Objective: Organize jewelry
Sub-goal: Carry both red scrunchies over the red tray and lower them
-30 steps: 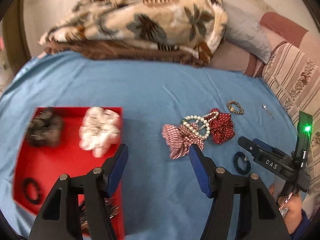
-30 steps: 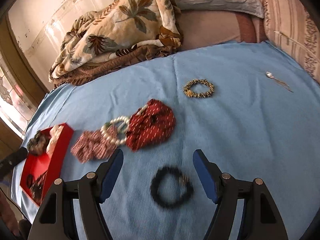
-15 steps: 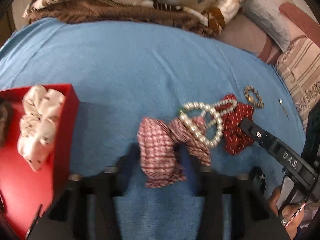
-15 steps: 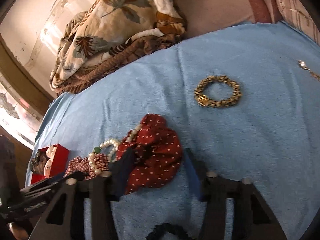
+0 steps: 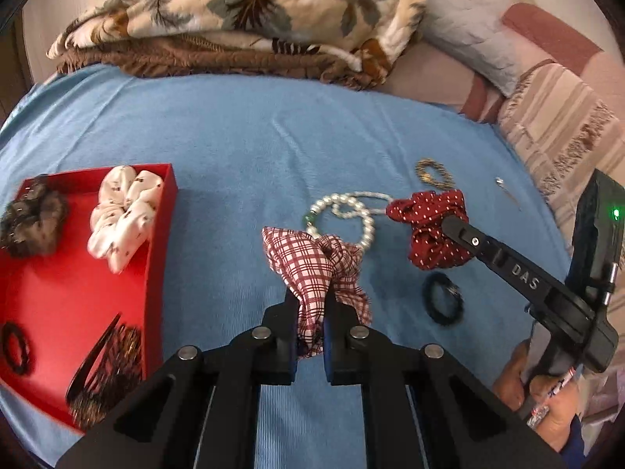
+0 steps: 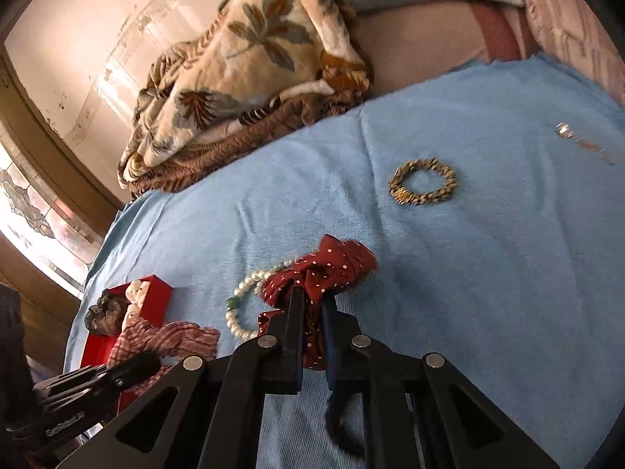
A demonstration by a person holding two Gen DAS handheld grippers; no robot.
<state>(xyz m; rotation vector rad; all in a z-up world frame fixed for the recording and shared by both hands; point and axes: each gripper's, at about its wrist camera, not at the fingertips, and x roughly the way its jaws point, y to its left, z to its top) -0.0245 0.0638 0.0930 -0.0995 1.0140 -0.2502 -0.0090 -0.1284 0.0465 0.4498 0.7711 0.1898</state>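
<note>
Left claw (image 5: 310, 312) clamped on checked scrunchie (image 5: 316, 262), right claw (image 6: 312, 308) clamped on dotted red scrunchie (image 6: 324, 269), both on the blue bed sheet (image 5: 234, 156); pearl bracelet (image 5: 351, 215) between them, red tray (image 5: 54, 312) at left.

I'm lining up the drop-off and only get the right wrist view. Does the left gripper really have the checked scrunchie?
Observer: Yes. The left wrist view shows the left gripper shut on the checked scrunchie; its jaws have just been closing.
Operator: What's already inside the red tray?
Observer: The red tray holds a white scrunchie, a dark scrunchie, a black hair tie and a dark clip.
Operator: Any room left?
Observer: Red floor shows between them in the middle.
</note>
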